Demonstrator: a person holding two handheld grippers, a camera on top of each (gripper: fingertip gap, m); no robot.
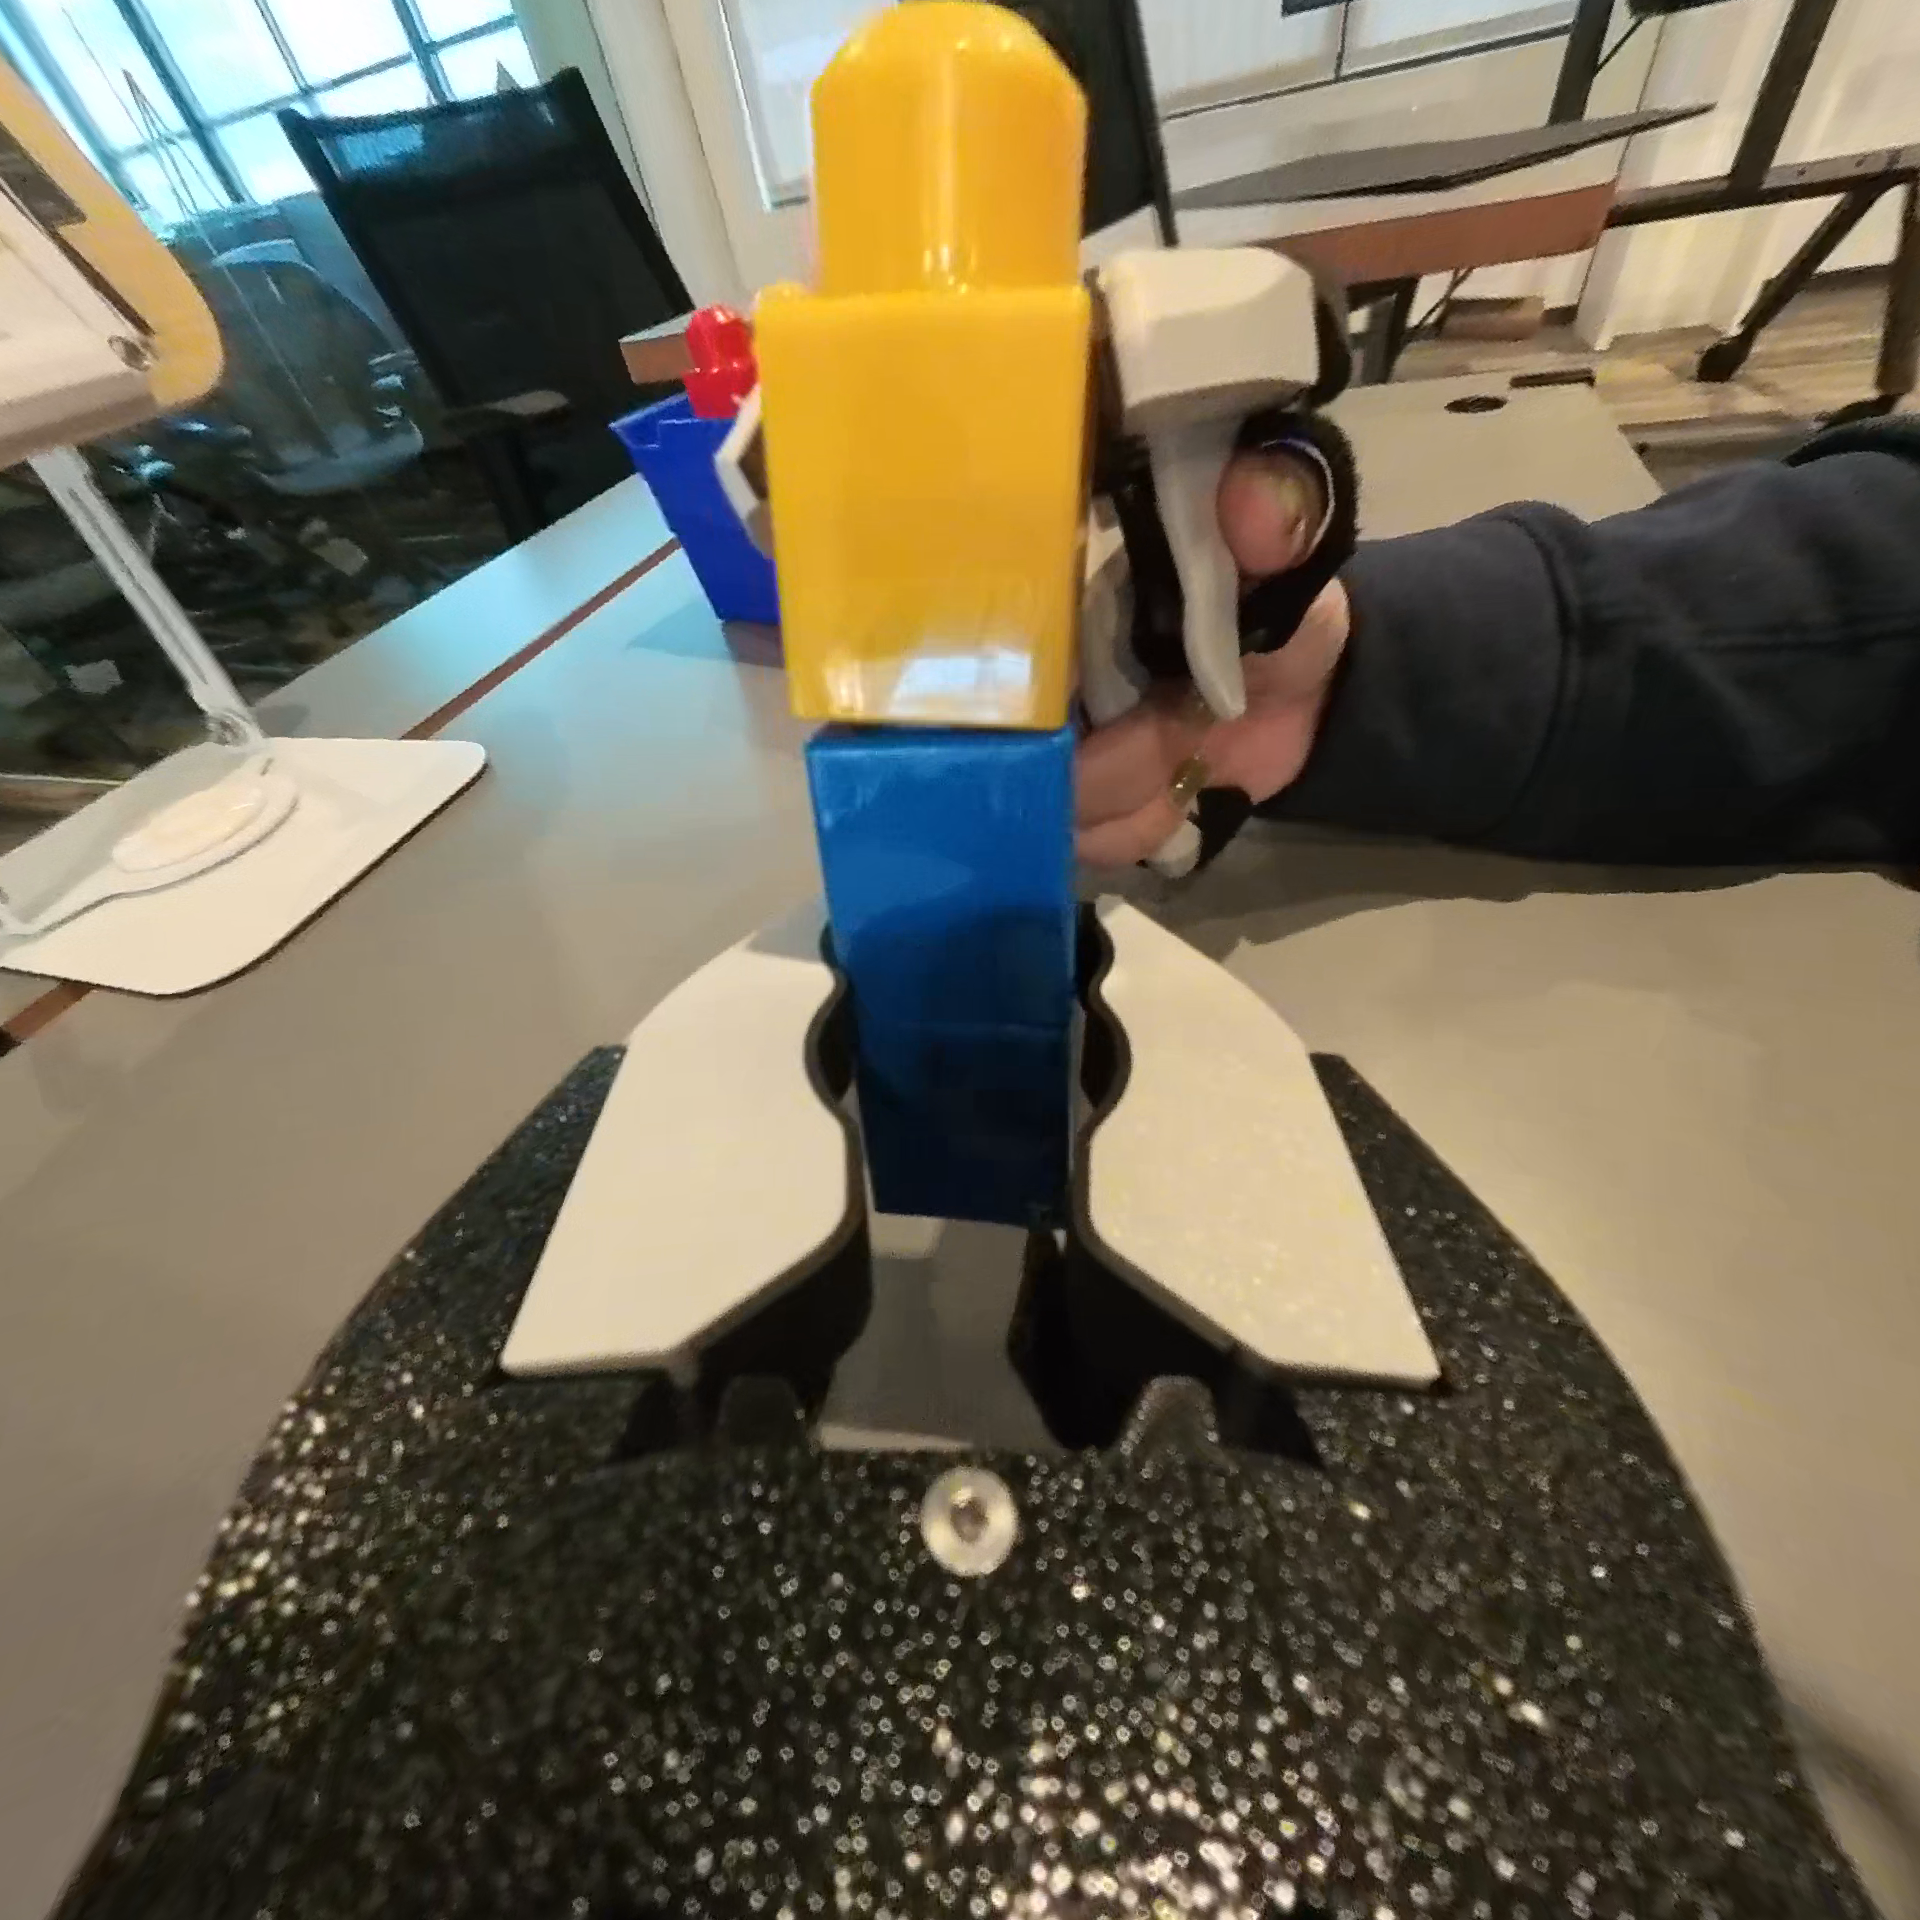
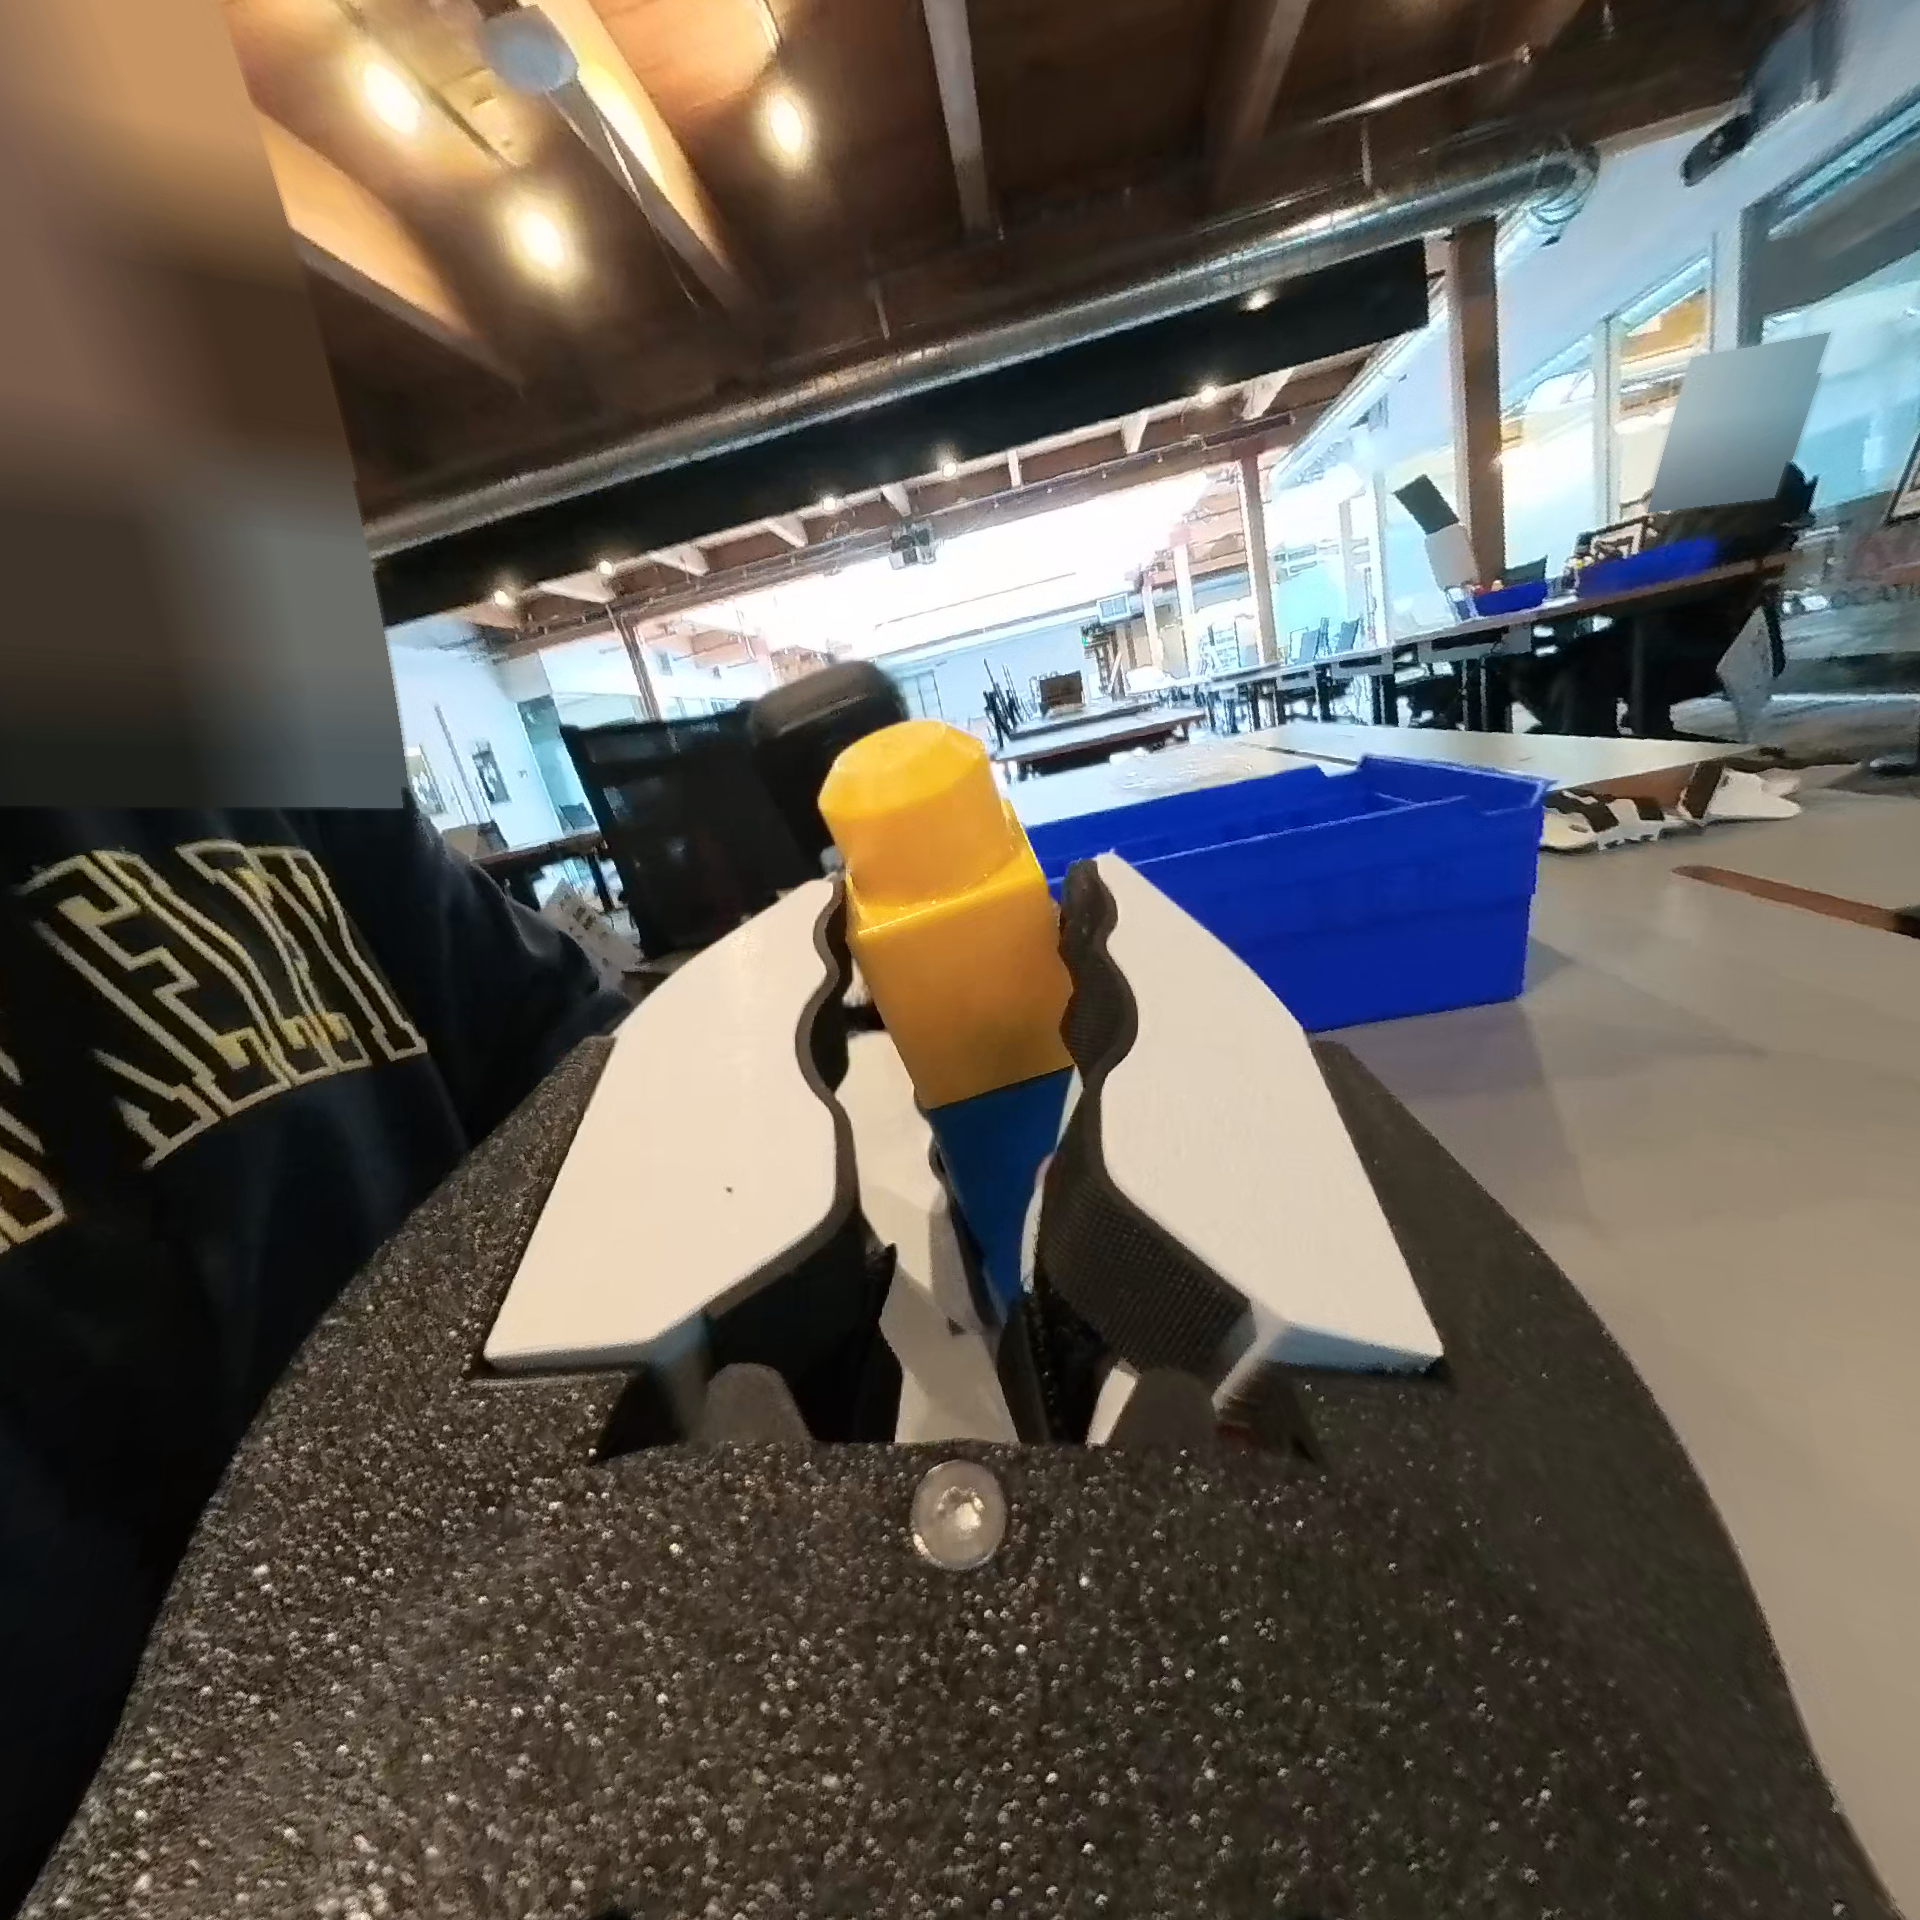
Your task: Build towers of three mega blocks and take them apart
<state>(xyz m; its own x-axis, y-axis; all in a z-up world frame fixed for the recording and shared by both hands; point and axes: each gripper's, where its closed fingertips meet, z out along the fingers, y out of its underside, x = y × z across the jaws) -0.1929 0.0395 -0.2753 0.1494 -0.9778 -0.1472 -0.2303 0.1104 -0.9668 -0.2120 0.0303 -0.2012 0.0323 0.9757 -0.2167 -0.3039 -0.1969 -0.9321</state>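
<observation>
A tower stands upright on the grey table [image 1: 312,1195]: a yellow block [image 1: 925,499] on top and two blue blocks [image 1: 951,935] under it. My left gripper [image 1: 961,935] is shut on the blue blocks low down, one finger on each side. My right gripper [image 2: 961,883] is shut on the yellow block [image 2: 956,966], with the blue block [image 2: 987,1174] showing below it. In the left wrist view the right gripper's grey body [image 1: 1195,343] sits behind the yellow block, held by a hand [image 1: 1247,727].
A blue bin [image 1: 707,520] with a red block [image 1: 719,358] in it stands behind the tower; the bin also shows in the right wrist view [image 2: 1351,904]. A stand with a white base [image 1: 260,831] is at the left. A person's dark sleeve [image 1: 1610,675] reaches in from the right. The gap from one gripper's tips to the other's is roughly 8 cm.
</observation>
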